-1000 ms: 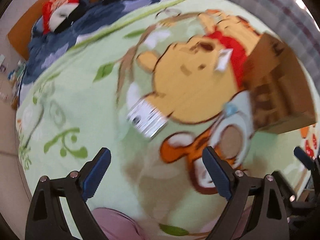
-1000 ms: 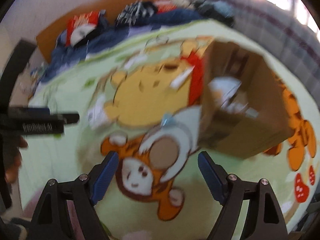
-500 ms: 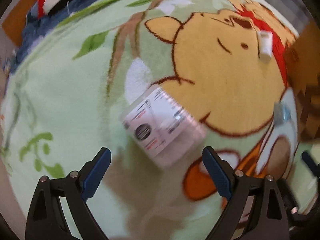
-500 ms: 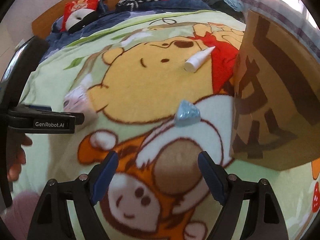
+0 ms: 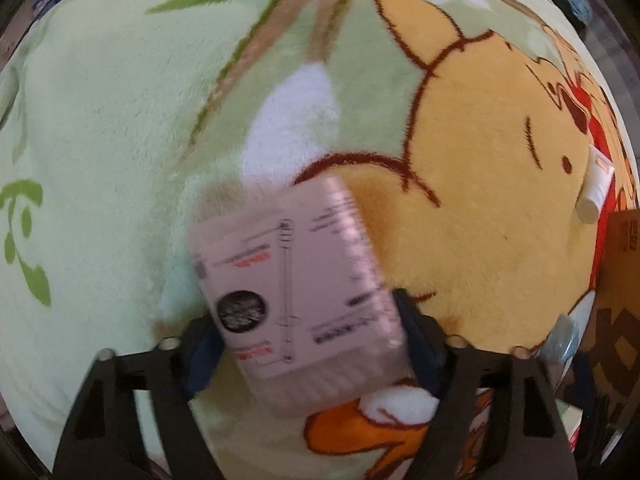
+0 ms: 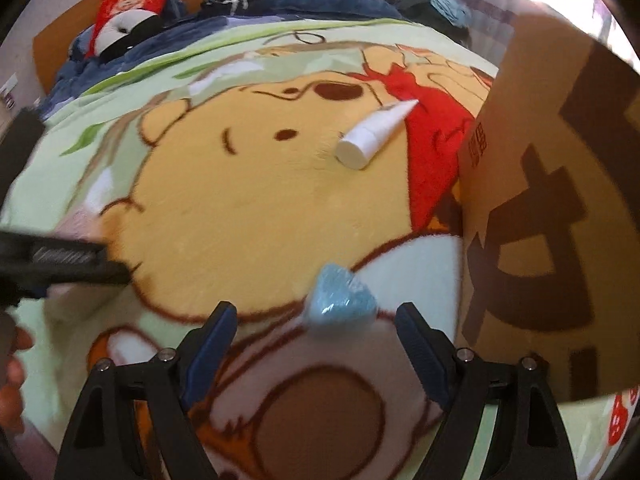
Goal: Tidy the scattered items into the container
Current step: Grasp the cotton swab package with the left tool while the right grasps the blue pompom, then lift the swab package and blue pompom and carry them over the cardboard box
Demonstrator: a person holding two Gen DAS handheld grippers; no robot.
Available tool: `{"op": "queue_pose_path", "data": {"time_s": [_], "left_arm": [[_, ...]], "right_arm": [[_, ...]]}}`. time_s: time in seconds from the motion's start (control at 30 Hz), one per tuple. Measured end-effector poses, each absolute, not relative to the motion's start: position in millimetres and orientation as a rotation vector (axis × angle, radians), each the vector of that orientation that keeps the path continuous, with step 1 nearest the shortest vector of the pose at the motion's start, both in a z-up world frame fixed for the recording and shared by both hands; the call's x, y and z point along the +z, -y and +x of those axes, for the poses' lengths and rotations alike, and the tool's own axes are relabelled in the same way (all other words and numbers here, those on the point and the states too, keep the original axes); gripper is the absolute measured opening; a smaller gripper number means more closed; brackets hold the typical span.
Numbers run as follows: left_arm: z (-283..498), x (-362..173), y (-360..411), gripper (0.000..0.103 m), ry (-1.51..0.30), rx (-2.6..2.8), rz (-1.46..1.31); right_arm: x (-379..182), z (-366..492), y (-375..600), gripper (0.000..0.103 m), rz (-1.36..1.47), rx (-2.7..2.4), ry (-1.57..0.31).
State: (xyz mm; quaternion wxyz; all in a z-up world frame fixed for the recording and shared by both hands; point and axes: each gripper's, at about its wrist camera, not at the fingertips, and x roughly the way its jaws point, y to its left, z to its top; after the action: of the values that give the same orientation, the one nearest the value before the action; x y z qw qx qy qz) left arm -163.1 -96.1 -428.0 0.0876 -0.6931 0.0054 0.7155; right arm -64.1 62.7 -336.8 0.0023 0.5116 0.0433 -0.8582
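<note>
Left wrist view: the left tool (image 5: 310, 340) has just been closing around the pink box (image 5: 296, 292) on the bed blanket (image 5: 100, 120); the pads seem to reach its sides, but blur leaves a firm grip unclear. Right wrist view: the right tool (image 6: 316, 344) is released, the blue packet (image 6: 340, 300) just ahead. The white tube (image 6: 374, 132) lies beside the cardboard container (image 6: 552, 208). Three items remain out; the container's inside is hidden.

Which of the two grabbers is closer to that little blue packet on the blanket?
Right. The right gripper hovers open with the blue packet just ahead of its fingertips. The left gripper is off to the side, its jaws closing around a pink box.
</note>
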Motion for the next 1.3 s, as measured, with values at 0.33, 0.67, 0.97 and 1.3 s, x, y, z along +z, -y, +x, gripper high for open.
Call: {"op": "queue_pose_path", "data": {"time_s": [0.33, 0.67, 0.97, 1.3], "left_arm": [[-150.3, -423.9, 97.7, 0.071, -0.135, 2.102, -1.991], [-126.7, -415.5, 112.7, 0.067, -0.235, 2.06, -1.942], [-113.7, -362.0, 127.3, 0.067, -0.221, 2.039, -1.932], [-126.2, -246.0, 63.0, 0.067, -0.426, 2.109, -1.674]], "right_arm": [[-350.6, -80.7, -83.4, 0.042, 1.655, -2.598, 0.022], [-339.9, -42.5, -84.2, 0.042, 1.709, -2.499, 0.021], [-282.8, -4.4, -74.3, 0.042, 1.663, -2.459, -0.009], [-173.2, -1.5, -106.7, 0.042, 1.516, -2.543, 0.008]]}}
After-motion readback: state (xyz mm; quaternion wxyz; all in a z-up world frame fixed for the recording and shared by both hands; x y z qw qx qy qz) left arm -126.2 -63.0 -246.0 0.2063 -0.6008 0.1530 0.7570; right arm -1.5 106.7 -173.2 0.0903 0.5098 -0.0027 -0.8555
